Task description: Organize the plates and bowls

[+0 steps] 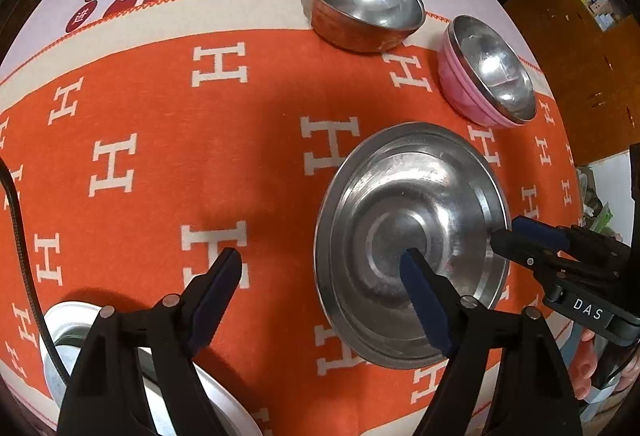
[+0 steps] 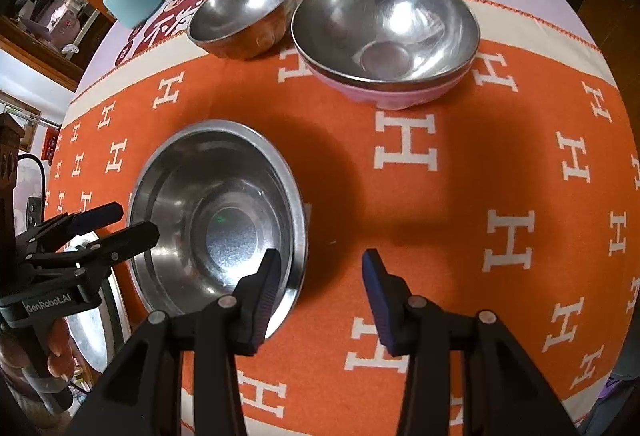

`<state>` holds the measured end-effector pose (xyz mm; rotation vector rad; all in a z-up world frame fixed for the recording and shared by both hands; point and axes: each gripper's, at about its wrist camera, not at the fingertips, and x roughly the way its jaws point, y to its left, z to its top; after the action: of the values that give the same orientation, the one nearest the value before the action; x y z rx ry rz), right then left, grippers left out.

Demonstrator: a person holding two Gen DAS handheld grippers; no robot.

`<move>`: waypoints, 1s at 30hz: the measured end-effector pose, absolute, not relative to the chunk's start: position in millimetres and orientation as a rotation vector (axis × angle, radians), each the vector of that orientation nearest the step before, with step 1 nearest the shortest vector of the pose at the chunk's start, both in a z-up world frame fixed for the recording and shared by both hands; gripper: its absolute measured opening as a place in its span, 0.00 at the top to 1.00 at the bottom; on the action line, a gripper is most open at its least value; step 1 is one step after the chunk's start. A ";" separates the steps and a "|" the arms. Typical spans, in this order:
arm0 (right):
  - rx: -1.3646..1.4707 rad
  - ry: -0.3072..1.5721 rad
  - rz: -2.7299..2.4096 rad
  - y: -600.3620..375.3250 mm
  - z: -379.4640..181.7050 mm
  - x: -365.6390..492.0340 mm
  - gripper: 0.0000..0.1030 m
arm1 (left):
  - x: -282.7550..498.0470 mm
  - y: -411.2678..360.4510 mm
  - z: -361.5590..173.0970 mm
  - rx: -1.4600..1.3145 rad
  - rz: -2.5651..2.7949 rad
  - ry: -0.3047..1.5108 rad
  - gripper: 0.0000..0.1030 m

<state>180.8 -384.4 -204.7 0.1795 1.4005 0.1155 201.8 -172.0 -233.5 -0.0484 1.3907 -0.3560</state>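
The right gripper (image 2: 318, 276) hangs with its jaws wide, one finger over the near rim of the steel plate (image 2: 218, 220) and the other over bare cloth, so the rim sits between them, unpinched. The left gripper (image 1: 324, 268) is equally wide and empty, its right finger above the plate's centre. Closing now risks the thin rim skidding off the pads, since the plate lies flat on the orange tablecloth (image 2: 460, 195) over the table. Farther off stand a pink-sided steel bowl (image 2: 386, 35) and a plain steel bowl (image 2: 242, 13), apart from each other.
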 end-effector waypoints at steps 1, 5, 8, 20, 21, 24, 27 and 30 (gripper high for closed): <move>0.184 1.403 0.116 -384.3 -205.3 181.5 0.59 | 202.4 -172.5 -234.5 -0.053 -0.364 1.395 0.27; 0.203 1.415 0.121 -384.6 -207.0 184.2 0.67 | 205.6 -175.1 -236.5 -0.064 -0.383 1.415 0.35; 0.231 1.425 0.143 -383.5 -208.2 184.9 0.77 | 207.8 -177.5 -237.6 -0.065 -0.394 1.427 0.47; 0.255 1.434 0.160 -379.4 -209.4 188.2 0.91 | 205.5 -183.3 -241.9 0.003 -0.412 1.459 0.91; 0.261 1.435 0.158 -380.9 -209.2 187.1 0.91 | 204.7 -184.4 -239.5 0.011 -0.412 1.453 0.91; 0.268 1.428 0.156 -382.8 -205.8 185.4 0.91 | 205.3 -186.0 -234.6 0.014 -0.415 1.446 0.91; 0.271 1.416 0.156 -384.0 -199.5 183.6 0.91 | 203.3 -184.9 -227.5 0.010 -0.421 1.436 0.91; 0.273 1.399 0.157 -385.1 -191.6 181.1 0.91 | 200.4 -182.2 -218.7 0.007 -0.428 1.424 0.91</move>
<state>181.1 -385.1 -191.6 0.2728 1.3990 0.1569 200.4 -182.2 -218.7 0.0072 1.4240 -0.4280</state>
